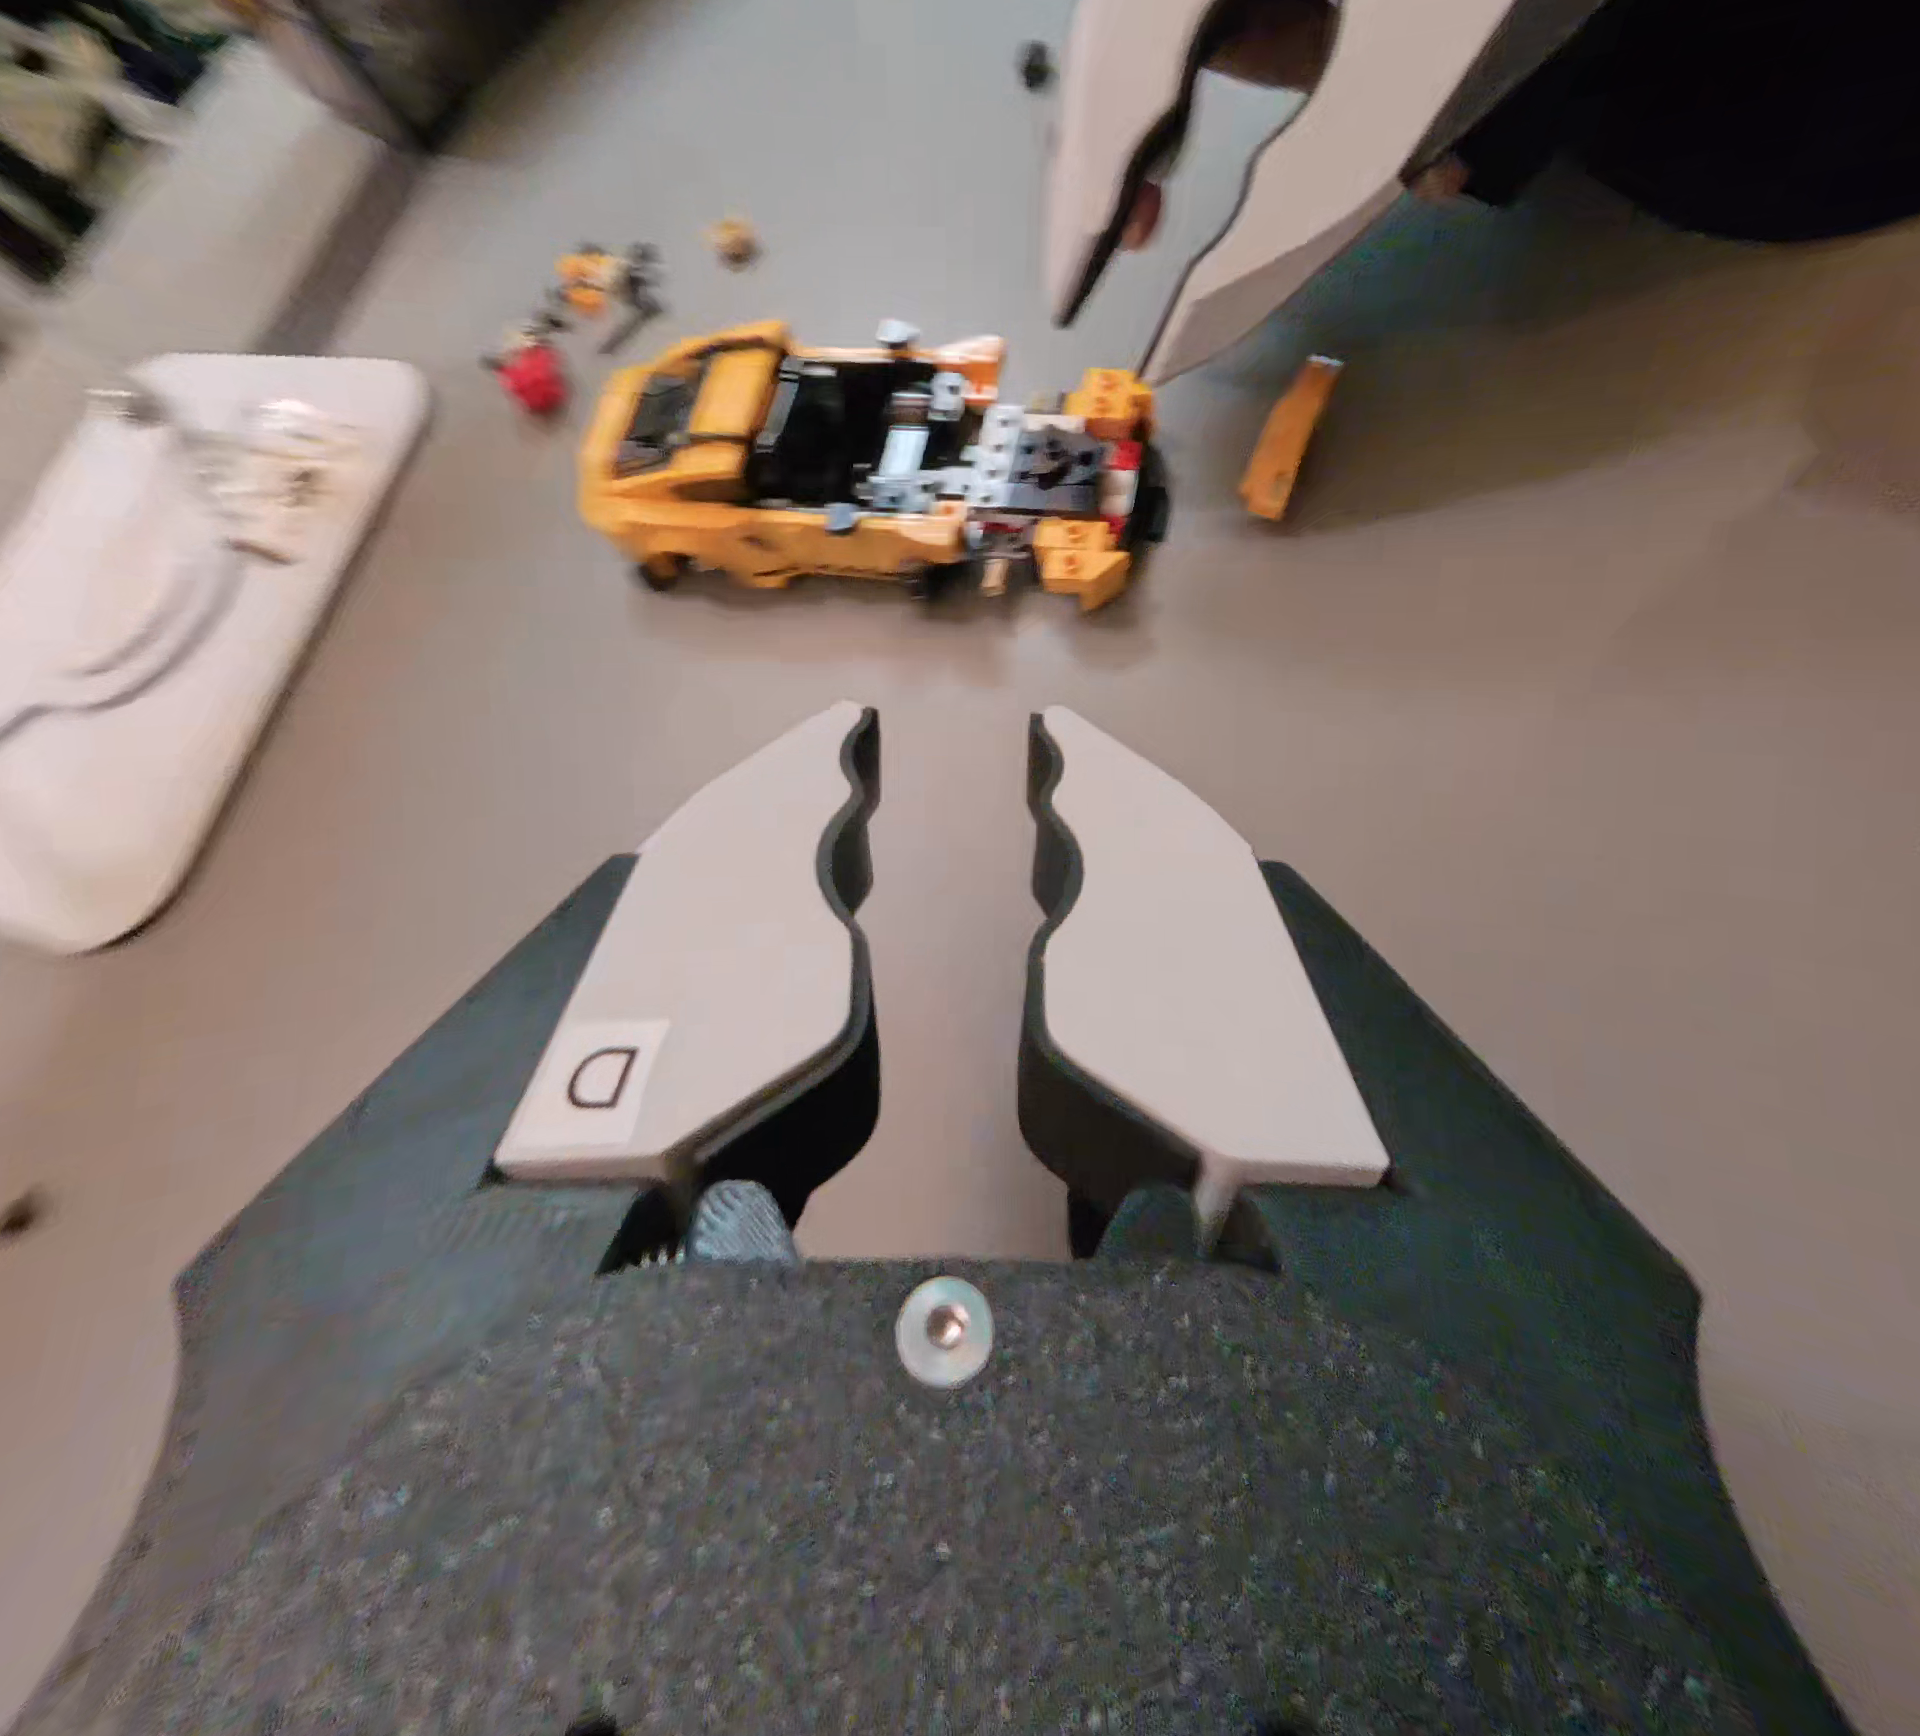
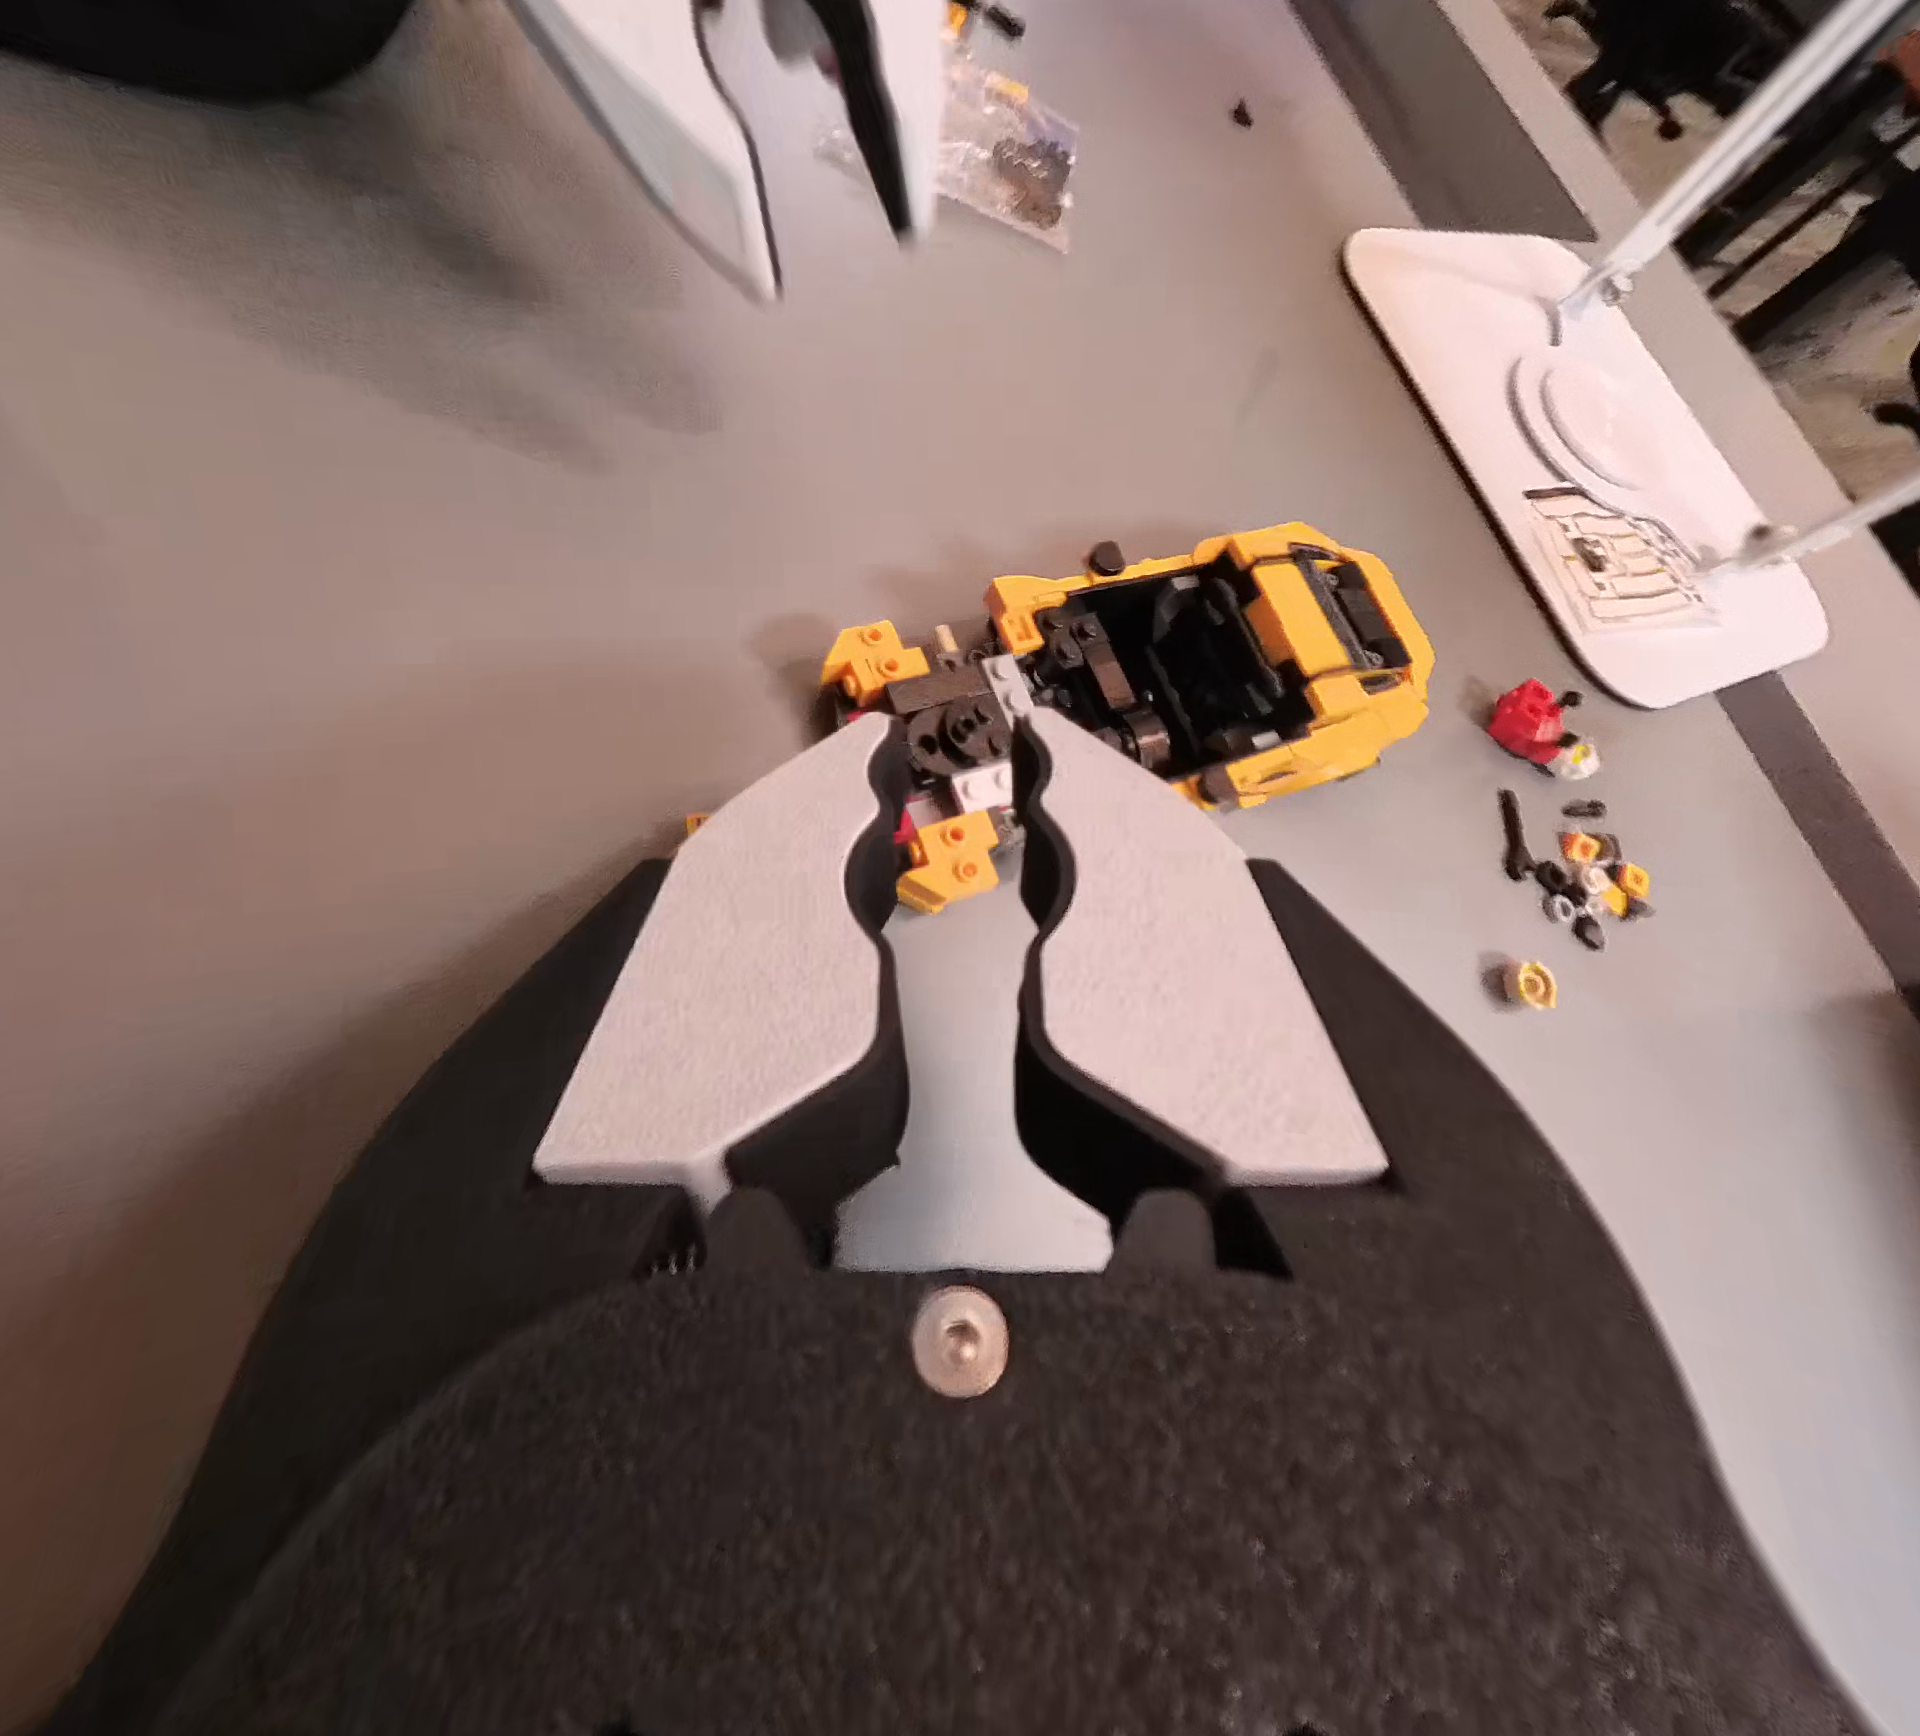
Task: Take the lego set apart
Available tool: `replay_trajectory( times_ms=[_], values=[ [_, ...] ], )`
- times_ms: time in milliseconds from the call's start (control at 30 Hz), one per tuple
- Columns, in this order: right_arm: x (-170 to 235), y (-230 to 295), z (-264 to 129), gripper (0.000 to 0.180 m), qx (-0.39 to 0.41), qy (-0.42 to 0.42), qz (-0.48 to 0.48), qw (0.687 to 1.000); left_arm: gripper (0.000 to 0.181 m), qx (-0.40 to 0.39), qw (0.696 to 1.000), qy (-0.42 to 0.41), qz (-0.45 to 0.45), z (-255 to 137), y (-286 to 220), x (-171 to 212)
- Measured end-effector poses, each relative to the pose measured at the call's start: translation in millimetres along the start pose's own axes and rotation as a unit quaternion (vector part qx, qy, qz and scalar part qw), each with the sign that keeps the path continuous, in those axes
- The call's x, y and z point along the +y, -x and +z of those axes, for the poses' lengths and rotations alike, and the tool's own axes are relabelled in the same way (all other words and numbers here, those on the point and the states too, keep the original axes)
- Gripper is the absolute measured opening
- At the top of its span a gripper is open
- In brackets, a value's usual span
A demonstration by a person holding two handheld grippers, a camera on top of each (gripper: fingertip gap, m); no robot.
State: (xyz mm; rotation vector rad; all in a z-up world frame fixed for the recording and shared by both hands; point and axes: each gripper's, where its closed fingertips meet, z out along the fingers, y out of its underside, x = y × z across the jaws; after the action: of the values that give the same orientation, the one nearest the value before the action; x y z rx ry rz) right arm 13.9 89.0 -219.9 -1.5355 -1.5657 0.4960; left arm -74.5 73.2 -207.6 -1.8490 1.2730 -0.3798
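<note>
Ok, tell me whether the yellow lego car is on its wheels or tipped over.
On its wheels. The yellow lego car sits flat on the grey table, roofless cabin facing up, wheels under its side; both views agree.

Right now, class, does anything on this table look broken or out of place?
Yes. The yellow car is roofless, its rear stripped to grey and black inner bricks. One long yellow panel lies detached beside it.

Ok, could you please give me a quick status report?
Both claws open, empty. Right claw over yellow car's stripped end; left claw short of it. Nothing in the way.
</note>
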Motion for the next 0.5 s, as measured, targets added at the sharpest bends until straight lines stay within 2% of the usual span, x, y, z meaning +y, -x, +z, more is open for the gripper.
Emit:
replay_trajectory(
  times_ms=[100,200,300,500],
  values=[
    [0,2,11,0.024,-0.006,0.041,-0.052,0.998,0.032,0.061,0.997,0.037,-0.011,39,-17,6],
    [6,3,22,0.024,0.006,0.095,-0.145,0.985,0.035,0.093,0.994,0.045,-0.020,61,-29,8],
    [11,7,29,0.021,0.009,0.127,-0.207,0.970,0.035,0.101,0.994,0.044,-0.013,69,-33,8],
    [13,8,32,0.011,-0.006,0.170,-0.257,0.951,0.031,0.110,0.993,0.043,0.008,75,-34,5]
  ],
)
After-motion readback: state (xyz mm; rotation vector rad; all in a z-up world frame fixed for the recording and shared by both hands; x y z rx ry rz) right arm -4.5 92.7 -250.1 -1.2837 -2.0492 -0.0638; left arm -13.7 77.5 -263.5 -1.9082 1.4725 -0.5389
